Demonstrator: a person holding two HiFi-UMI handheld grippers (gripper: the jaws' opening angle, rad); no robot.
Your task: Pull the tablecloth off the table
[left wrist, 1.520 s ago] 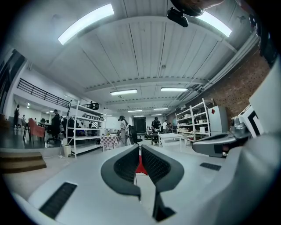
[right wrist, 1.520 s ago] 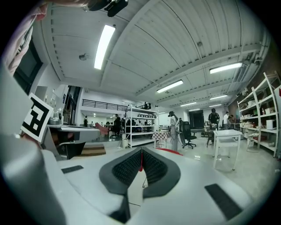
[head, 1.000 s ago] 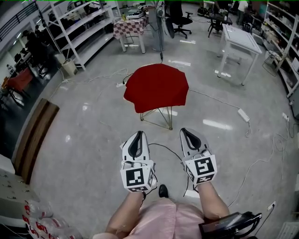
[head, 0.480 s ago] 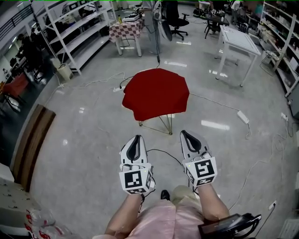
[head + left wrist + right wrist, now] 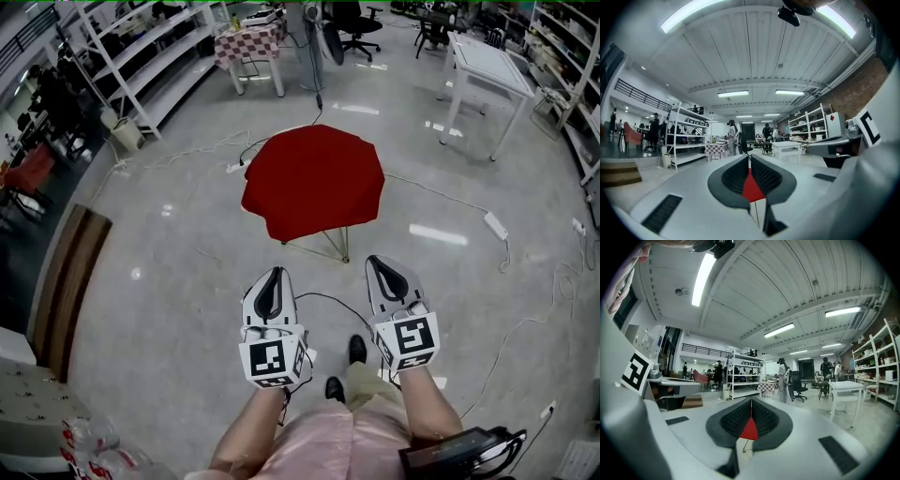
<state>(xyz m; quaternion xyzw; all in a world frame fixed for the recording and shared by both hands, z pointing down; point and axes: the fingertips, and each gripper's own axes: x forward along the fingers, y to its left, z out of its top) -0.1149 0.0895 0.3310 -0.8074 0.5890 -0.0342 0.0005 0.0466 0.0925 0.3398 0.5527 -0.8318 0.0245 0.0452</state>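
We aim the left gripper [image 5: 274,274] and right gripper [image 5: 377,264], both closed empty, at the roughly round red tablecloth [image 5: 314,180].

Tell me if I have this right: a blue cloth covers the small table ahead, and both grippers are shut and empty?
Not quite. The cloth is red, not blue, as the head view shows. The rest stands: it covers the small table ahead, and the left gripper and right gripper are both shut and empty.
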